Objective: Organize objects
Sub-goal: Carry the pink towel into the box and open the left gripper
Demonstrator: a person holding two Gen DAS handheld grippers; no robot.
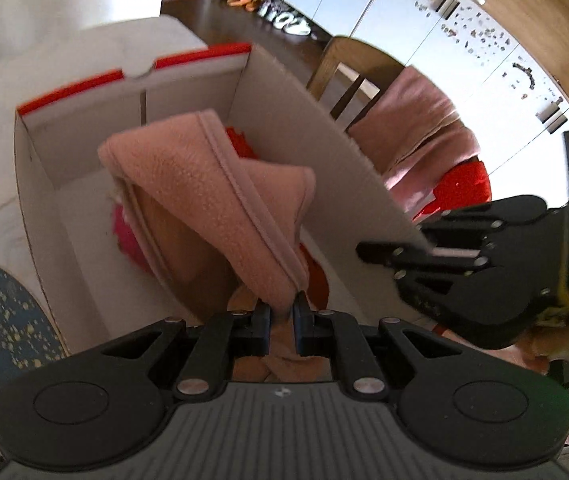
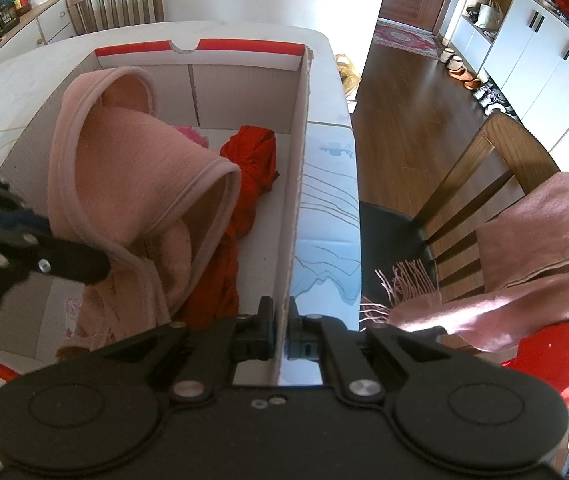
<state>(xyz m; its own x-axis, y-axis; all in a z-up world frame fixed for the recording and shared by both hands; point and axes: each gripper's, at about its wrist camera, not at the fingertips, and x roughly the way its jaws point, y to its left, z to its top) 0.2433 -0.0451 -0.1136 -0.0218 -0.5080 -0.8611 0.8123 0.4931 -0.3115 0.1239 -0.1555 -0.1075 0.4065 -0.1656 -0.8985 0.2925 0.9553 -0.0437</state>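
Left tool (image 1: 282,312) clamped on pink fleece garment (image 1: 204,192), frame centre, dangling into white box (image 1: 36,168) atop red cloth (image 2: 252,168). Right tool (image 2: 280,320) pinches box wall (image 2: 298,184), probably steadying box on bench (image 2: 324,208).

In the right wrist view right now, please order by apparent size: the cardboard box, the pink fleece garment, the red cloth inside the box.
1. cardboard box
2. pink fleece garment, which hangs nearer the camera, so it may look larger than it is
3. red cloth, partly hidden under the garment
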